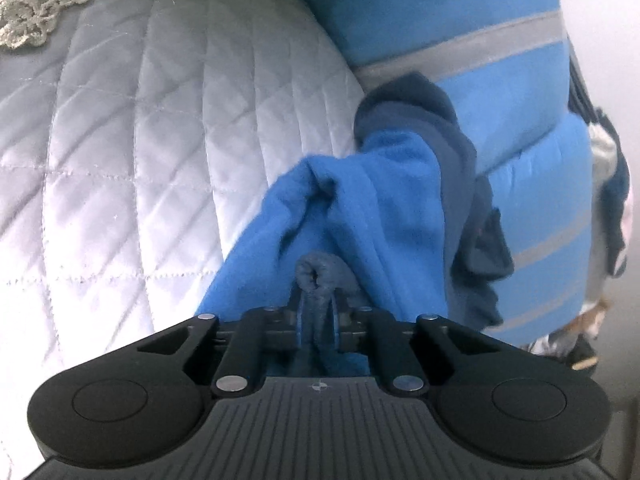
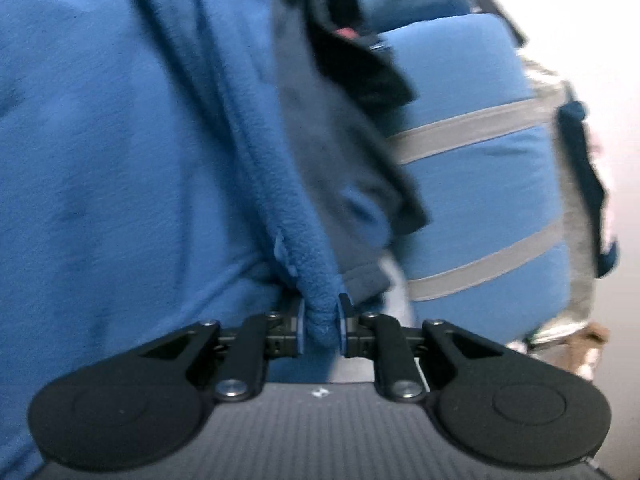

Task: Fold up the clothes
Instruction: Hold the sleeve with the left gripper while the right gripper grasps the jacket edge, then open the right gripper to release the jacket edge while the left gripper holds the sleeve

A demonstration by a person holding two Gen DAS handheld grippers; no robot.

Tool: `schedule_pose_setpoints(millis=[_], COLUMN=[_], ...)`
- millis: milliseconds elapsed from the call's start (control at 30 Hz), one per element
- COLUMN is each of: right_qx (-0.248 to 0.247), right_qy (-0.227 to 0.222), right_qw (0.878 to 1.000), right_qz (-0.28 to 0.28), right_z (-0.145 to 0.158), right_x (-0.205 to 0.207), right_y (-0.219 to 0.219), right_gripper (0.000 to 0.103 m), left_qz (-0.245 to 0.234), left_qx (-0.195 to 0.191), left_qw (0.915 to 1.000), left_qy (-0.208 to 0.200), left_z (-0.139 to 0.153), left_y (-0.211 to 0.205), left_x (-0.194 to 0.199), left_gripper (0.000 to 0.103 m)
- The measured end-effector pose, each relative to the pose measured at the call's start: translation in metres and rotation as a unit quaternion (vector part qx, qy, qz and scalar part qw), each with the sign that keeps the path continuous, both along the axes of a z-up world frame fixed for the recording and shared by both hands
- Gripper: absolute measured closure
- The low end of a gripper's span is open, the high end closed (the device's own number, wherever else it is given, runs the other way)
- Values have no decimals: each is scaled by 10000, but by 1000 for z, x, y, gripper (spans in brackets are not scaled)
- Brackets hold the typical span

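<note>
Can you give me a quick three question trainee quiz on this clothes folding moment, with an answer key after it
1. True or false: the left gripper is open and holds nothing.
2. What does the right gripper pinch? A) the crocheted lace B) a fold of the blue fleece garment C) a grey stripe
3. What surface lies left of the garment in the left wrist view?

Key:
1. False; it is shut on dark fabric of the garment.
2. B
3. A pale quilted bedspread.
</note>
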State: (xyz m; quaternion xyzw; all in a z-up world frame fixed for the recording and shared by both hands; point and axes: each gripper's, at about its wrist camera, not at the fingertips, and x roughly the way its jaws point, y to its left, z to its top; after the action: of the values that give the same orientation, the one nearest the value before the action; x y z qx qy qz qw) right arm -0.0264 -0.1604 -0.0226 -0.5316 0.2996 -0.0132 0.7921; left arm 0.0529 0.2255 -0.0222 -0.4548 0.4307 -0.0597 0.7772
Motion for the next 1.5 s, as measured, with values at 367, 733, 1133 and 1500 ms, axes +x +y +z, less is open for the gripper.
schedule_pose_setpoints(millis=[367, 733, 1133, 1500], right_qx=[70, -203, 1493, 3122], right_qy=[220, 716, 87, -367], right_qw=[9997, 9972, 9886, 9493], right_qz=[-123, -83, -151, -102], right_z=[0, -28, 27, 60], right_x=[3, 2, 4, 6], right_y=[-12, -3, -9, 5], right_gripper=[88, 62, 0, 0], left_qz=[86, 52, 581, 235], left_qx=[271, 465, 1541, 1345], left_qw=[9995, 9989, 9859, 9853], left_qy=[-113, 22, -300, -1026], left_z=[13, 12, 65, 50], left_y=[1, 6, 11, 13], left_x=[7, 6, -6, 18], left_gripper=[91, 75, 53, 44])
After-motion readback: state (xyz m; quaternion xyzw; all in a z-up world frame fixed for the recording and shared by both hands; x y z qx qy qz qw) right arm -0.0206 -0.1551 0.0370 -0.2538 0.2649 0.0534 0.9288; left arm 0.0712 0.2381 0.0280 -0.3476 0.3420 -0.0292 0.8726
